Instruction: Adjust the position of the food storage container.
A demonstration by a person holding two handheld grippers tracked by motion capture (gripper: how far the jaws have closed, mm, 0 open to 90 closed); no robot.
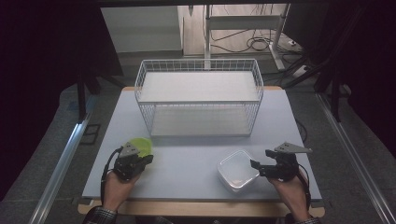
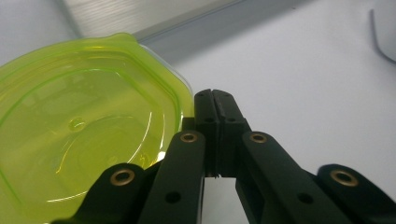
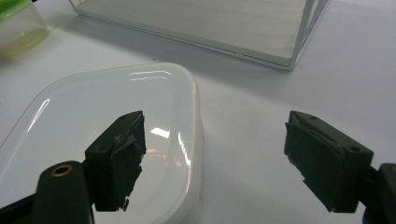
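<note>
While lid (image 2: pixel 84 130) lies flat | left claw (image 2: pixel 215 100) closed empty | right claw (image 3: pixel 212 158) agape.

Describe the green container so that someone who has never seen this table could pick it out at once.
Start at the white wire basket at the far side of the table, then come toward the near left corner. There, beside the left tool, sits the green container. It is translucent lime green with a rounded rim, unlike the clear white container at the near right.
</note>
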